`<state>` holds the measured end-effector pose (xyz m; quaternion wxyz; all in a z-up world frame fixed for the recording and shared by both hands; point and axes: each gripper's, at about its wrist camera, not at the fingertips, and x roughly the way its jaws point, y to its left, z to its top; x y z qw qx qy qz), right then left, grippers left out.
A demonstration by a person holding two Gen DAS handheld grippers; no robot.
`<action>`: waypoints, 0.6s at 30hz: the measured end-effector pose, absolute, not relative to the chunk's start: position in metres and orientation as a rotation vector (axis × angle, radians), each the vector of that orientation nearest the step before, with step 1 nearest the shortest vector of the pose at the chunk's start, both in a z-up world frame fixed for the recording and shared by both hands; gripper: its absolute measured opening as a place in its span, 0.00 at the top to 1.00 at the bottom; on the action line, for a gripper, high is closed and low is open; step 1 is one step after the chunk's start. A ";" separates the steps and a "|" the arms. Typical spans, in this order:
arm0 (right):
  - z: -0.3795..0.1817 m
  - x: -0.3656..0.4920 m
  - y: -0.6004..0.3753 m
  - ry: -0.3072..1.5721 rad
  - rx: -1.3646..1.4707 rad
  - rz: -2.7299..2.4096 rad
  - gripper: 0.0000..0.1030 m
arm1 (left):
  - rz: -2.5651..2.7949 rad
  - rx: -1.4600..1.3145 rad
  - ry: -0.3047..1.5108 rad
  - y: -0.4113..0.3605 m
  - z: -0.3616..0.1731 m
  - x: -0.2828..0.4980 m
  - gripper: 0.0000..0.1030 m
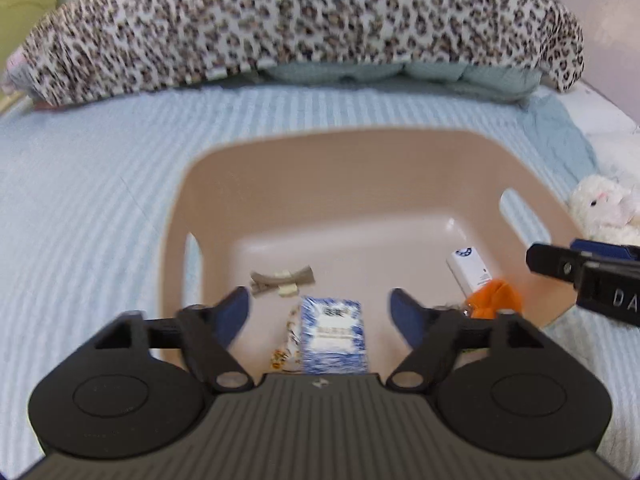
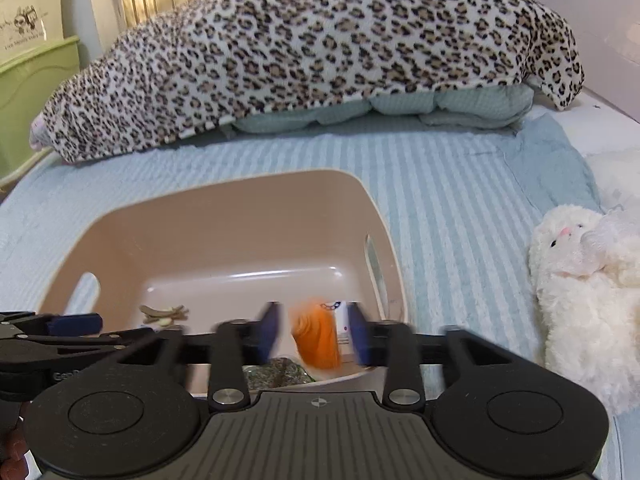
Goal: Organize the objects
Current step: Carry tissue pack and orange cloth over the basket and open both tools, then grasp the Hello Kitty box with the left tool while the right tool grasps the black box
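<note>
A beige plastic basket (image 1: pixel 320 140) (image 2: pixel 240 184) sits on the blue striped bed cover. Inside lie a grey bow hair clip (image 1: pixel 282 280) (image 2: pixel 162 314), a blue-and-white box (image 1: pixel 334 336), a white tube (image 1: pixel 470 270) and an orange item (image 1: pixel 496 298). My left gripper (image 1: pixel 320 300) hangs open over the basket, with the box below the gap and untouched. My right gripper (image 2: pixel 314 332) is open at the basket's right side. The blurred orange item (image 2: pixel 316 336) lies between its fingers, clear of both pads.
A leopard-print blanket (image 2: pixel 312 52) is heaped over pillows at the back of the bed. A white plush toy (image 2: pixel 580 288) (image 1: pixel 604 208) lies right of the basket. A green cabinet (image 2: pixel 32 92) stands at far left, and a pale wall (image 2: pixel 600 20) at right.
</note>
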<state>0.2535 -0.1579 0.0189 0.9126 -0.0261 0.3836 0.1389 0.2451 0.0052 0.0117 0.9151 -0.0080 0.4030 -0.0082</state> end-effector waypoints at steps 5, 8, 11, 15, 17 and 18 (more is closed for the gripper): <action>0.040 0.237 -0.165 0.775 -0.053 0.285 0.25 | -0.016 -0.018 0.770 0.006 0.037 0.223 0.14; 0.049 0.224 -0.173 0.761 -0.044 0.274 0.17 | -0.021 -0.024 0.773 0.009 0.044 0.210 0.13; 0.054 0.212 -0.180 0.762 -0.047 0.265 0.12 | -0.013 -0.030 0.787 0.012 0.045 0.197 0.11; 0.050 0.196 -0.182 0.799 -0.080 0.263 0.10 | -0.011 -0.048 0.812 0.015 0.041 0.180 0.11; 0.045 0.190 -0.184 0.817 -0.092 0.260 0.08 | -0.013 -0.054 0.828 0.017 0.037 0.173 0.11; 0.042 0.187 -0.184 0.826 -0.094 0.259 0.08 | -0.013 -0.054 0.837 0.018 0.034 0.170 0.11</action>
